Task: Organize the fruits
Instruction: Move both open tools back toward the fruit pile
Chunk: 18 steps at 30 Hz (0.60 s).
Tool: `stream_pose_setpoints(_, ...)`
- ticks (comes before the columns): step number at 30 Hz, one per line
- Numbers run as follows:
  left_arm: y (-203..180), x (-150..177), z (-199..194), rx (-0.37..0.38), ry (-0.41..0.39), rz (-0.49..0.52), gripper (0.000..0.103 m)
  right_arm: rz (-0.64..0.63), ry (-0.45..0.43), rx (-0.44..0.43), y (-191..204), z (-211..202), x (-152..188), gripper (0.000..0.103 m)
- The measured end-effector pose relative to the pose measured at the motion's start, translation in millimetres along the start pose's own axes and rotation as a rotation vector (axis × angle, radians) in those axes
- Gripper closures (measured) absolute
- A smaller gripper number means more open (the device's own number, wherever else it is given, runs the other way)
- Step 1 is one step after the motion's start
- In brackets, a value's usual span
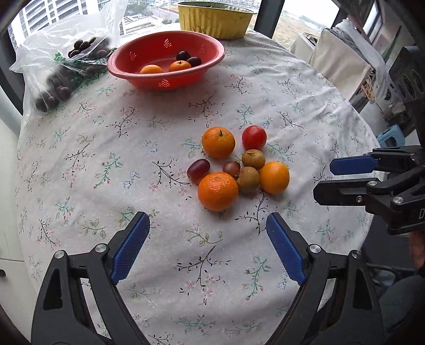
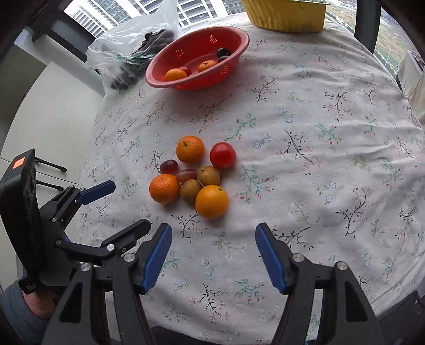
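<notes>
A cluster of fruit lies on the floral tablecloth: three oranges (image 1: 217, 191) (image 2: 211, 201), a red tomato (image 1: 254, 137) (image 2: 222, 155), two brown longans (image 1: 247, 180) and two red grapes (image 1: 198, 168). A red colander bowl (image 1: 170, 45) (image 2: 212, 34) at the back holds two oranges and dark grapes. My left gripper (image 1: 208, 231) is open and empty, just in front of the cluster; it also shows in the right wrist view (image 2: 127, 207). My right gripper (image 2: 213, 238) is open and empty in front of the cluster; it shows at the right of the left wrist view (image 1: 322, 179).
A clear plastic bag of dark fruit (image 1: 61, 79) (image 2: 138, 55) lies left of the bowl. A yellow ribbed tub (image 1: 215, 20) (image 2: 287, 13) stands at the table's far edge by the window. The round table's edge drops off left and right.
</notes>
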<state>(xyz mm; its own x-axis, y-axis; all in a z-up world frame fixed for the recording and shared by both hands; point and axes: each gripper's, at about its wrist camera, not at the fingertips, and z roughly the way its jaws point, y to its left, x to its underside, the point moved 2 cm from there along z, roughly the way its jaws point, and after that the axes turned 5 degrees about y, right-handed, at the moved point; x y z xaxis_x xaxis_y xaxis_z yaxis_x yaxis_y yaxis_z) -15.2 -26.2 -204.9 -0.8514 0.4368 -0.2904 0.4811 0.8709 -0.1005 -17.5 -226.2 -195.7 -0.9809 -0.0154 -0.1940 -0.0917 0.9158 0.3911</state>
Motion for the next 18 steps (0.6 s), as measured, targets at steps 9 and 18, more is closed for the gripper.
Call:
stream_pose_setpoints(9,19.9,-13.6,7.3,-0.007,-0.017,-0.077,0.014,-0.007,-0.022,-0.017,1.3,-2.5,15.5,0.035)
stream_pose_setpoints(18,27.2,-30.2,35.3,0.029,0.017,-0.059,0.014,-0.042,-0.012,-0.019,-6.5,22.7,-5.5,0.035)
